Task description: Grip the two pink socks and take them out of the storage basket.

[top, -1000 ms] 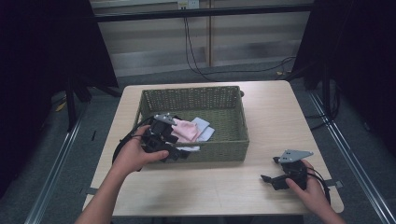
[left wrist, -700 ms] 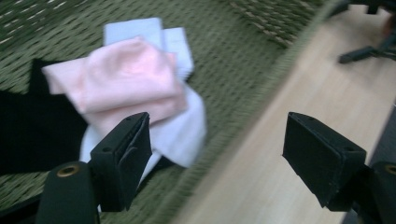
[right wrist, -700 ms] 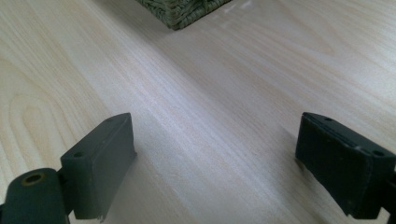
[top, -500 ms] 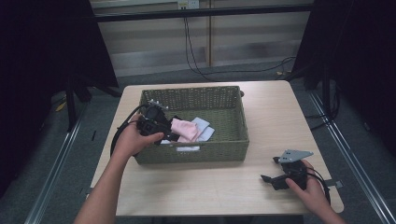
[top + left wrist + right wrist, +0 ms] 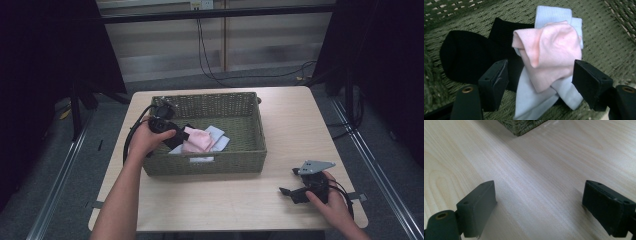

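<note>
Woven olive-green wicker forms the rectangular basket (image 5: 210,162) on the pale wood-grain bench (image 5: 290,125), whose corners are rounded. Inside, on the ribbed weave, lies a soft heap: a crumpled pink sock (image 5: 549,52) on top of a white ribbed sock (image 5: 541,100), with a black knit sock (image 5: 469,57) flat to their left, touching them. The left tool (image 5: 540,82) reaches into the basket's left end, its blocky black jaws spread wide to either side of the pink and white socks, gripping nothing. The right tool (image 5: 300,190) rests low on the bench near the front right corner, jaws wide apart over bare wood, well clear of the basket. Open bench surrounds the basket on its right and front. No readable writing is visible.
</note>
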`<state>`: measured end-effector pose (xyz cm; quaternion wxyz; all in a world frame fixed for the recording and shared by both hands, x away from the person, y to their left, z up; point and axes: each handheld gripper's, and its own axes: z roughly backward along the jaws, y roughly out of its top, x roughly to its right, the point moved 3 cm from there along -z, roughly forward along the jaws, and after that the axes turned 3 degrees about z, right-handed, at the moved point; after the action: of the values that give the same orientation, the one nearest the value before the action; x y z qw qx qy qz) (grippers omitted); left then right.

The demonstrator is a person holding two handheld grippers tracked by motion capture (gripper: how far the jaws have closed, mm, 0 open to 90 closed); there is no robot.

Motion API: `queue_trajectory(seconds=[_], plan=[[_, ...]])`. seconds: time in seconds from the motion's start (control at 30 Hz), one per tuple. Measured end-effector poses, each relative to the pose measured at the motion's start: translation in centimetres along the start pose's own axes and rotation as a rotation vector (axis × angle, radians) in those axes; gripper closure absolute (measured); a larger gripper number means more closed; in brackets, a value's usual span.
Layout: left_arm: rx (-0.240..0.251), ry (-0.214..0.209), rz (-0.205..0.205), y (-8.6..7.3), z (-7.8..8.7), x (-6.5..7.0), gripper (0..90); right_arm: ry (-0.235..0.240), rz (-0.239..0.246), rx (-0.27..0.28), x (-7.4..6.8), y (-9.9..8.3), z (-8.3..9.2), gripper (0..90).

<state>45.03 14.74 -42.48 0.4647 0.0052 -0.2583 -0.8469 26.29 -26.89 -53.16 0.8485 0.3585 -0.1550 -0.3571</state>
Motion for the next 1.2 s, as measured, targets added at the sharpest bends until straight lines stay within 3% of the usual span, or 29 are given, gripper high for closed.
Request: queue_trajectory(seconds=[0.17,0.27,0.43,0.5,0.57,0.63,0.7,0.87,1.2], plan=[[-0.015,0.008,0.009,1.0,-1.3,-0.2,30.2,0.0,0.0,0.0,0.0,0.0,0.0,10.9],[-0.034,0.007,0.008,1.3,-2.0,-0.5,36.2,0.0,0.0,0.0,0.0,0.0,0.0,10.9],[-0.05,-0.014,0.04,1.6,-3.6,-1.1,38.3,-0.002,0.002,0.002,0.0,0.0,0.0,10.9],[-0.067,-0.036,0.028,1.8,-3.9,-0.9,45.6,-0.002,0.003,0.002,0.0,0.0,0.0,11.0],[-0.077,-0.038,0.015,2.0,-3.9,-0.6,60.4,-0.001,0.005,0.002,0.1,0.0,0.0,11.0],[-0.122,-0.007,-0.009,2.2,-3.7,-0.3,74.5,-0.001,0.005,0.003,0.1,0.0,0.0,11.0],[-0.135,0.001,-0.003,2.5,-3.1,0.0,85.6,-0.001,0.003,0.002,0.0,0.0,0.0,11.0],[-0.12,-0.007,-0.002,3.4,-0.9,1.1,88.1,-0.001,0.005,0.002,0.1,0.0,0.0,11.0],[-0.142,-0.058,-0.007,3.9,1.8,1.8,88.4,-0.001,0.007,0.003,0.1,0.0,0.0,11.0]])
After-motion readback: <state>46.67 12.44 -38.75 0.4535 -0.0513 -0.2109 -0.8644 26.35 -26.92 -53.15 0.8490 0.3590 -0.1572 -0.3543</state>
